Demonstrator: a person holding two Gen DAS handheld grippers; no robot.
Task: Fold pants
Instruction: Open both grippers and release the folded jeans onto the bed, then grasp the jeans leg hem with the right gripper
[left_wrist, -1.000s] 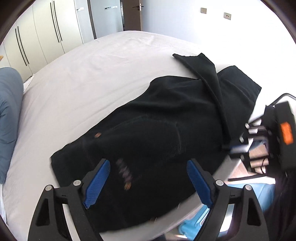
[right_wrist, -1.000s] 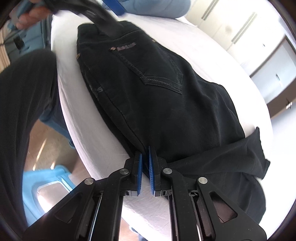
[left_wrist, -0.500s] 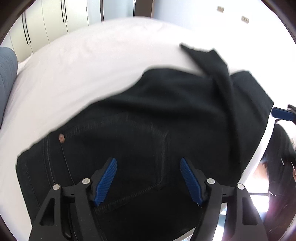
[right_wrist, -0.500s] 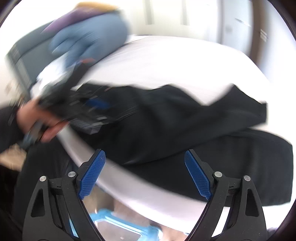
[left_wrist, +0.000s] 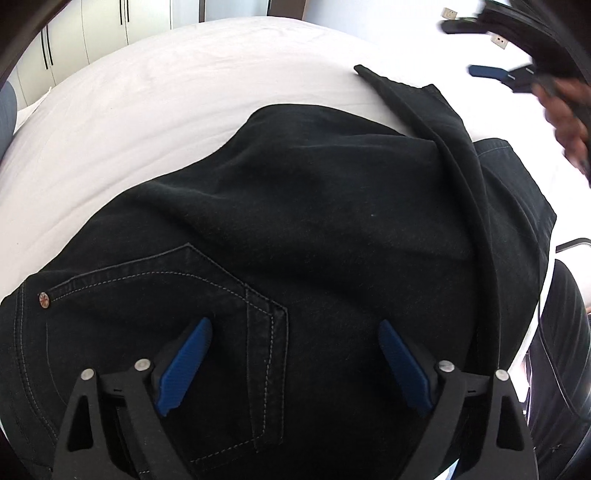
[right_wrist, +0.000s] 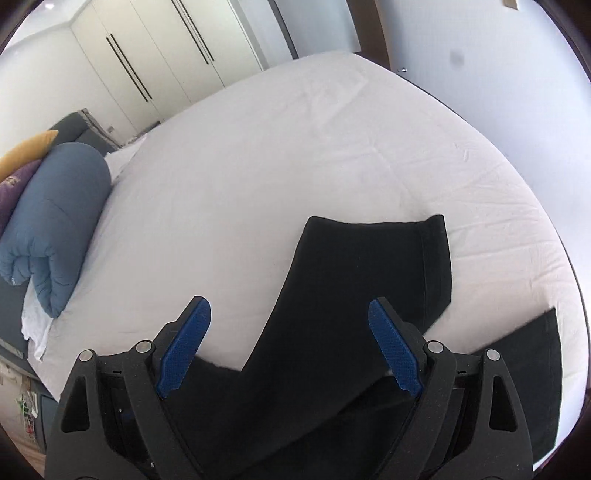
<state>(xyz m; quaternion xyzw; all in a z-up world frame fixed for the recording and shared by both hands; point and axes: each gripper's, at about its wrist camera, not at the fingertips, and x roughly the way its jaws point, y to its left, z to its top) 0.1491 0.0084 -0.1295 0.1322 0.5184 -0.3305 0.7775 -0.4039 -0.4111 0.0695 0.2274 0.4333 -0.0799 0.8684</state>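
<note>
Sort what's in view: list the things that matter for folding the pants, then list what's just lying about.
For the job:
black pants
left gripper, jaws open over the back pocket
right gripper, jaws open
bed

Lying about:
rolled blue duvet
yellow cushion
purple cushion
wardrobe

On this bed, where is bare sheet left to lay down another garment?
The white sheet is bare from the black pants up to the far edge, and between the pants and the rolled blue duvet. The near edge is crowded: the pants cover it.
</note>
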